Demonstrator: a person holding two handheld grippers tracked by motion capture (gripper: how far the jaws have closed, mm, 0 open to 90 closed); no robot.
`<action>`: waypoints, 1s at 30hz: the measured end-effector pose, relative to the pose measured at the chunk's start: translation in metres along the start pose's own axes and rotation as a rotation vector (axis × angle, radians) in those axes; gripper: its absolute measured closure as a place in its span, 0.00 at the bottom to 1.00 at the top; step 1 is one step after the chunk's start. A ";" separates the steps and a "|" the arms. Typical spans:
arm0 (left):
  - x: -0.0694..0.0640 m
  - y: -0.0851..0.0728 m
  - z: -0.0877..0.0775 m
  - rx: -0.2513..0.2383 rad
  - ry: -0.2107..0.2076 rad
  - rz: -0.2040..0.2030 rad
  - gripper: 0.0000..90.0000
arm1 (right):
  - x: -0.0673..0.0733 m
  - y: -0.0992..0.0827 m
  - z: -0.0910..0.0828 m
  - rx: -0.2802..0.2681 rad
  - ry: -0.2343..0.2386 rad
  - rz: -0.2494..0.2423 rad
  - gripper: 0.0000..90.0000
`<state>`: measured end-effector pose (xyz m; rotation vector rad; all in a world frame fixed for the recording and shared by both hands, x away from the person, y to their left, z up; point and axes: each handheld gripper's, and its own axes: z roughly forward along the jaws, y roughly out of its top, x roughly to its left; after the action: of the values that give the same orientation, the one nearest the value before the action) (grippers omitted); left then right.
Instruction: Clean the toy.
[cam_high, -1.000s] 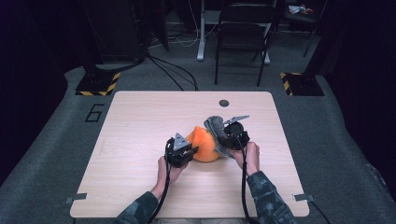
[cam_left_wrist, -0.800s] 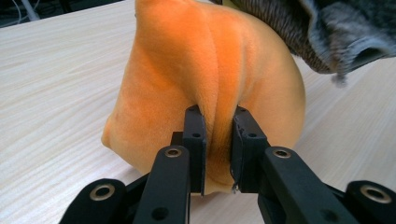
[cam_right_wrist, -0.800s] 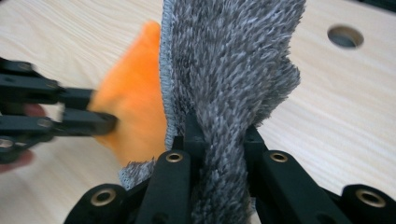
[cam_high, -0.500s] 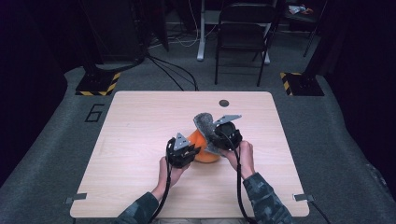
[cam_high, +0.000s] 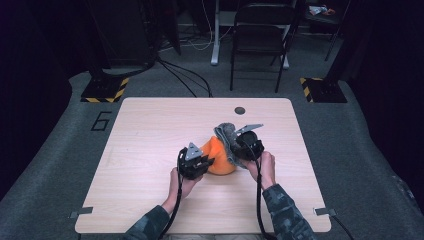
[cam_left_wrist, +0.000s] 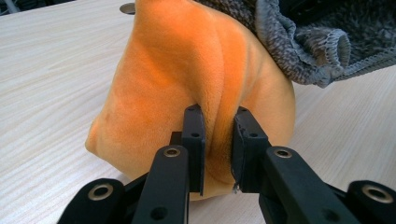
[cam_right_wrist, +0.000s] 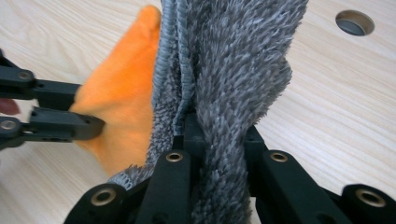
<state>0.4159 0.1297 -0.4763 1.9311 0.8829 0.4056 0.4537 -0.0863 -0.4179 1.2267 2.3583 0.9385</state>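
An orange plush cloth (cam_high: 219, 156) stands bunched up in the middle of the wooden table (cam_high: 150, 130). My left gripper (cam_high: 206, 164) is shut on a fold of the orange cloth (cam_left_wrist: 196, 79); its pads (cam_left_wrist: 194, 140) pinch the fabric from both sides. A grey fuzzy cloth (cam_high: 226, 137) drapes over the orange cloth's right side. My right gripper (cam_high: 239, 146) is shut on the grey cloth (cam_right_wrist: 233, 70), which runs up between its jaws. In the right gripper view the orange cloth (cam_right_wrist: 126, 98) lies to the left with the left gripper (cam_right_wrist: 100, 126) clamped on it.
A round cable hole (cam_high: 240, 110) sits near the table's far edge, also in the right gripper view as a hole (cam_right_wrist: 355, 22). A folding chair (cam_high: 260, 30) and floor stands with striped bases (cam_high: 105, 90) lie beyond the table.
The right gripper with the grey cloth swung left over the orange cloth and has come back right and slightly up. The left gripper has stayed put on the orange cloth.
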 end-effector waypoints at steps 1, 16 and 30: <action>0.000 0.000 0.000 0.002 -0.002 -0.001 0.86 | -0.002 -0.001 0.001 0.001 -0.001 0.004 0.88; 0.005 -0.001 0.000 -0.001 0.002 -0.016 0.86 | -0.036 -0.031 0.032 0.144 -0.044 0.105 0.88; 0.010 -0.002 0.000 -0.010 0.005 -0.043 0.85 | -0.041 -0.018 0.005 0.065 -0.045 0.134 0.88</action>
<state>0.4218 0.1381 -0.4788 1.8993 0.9229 0.3890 0.4693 -0.1257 -0.4345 1.4312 2.3124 0.8707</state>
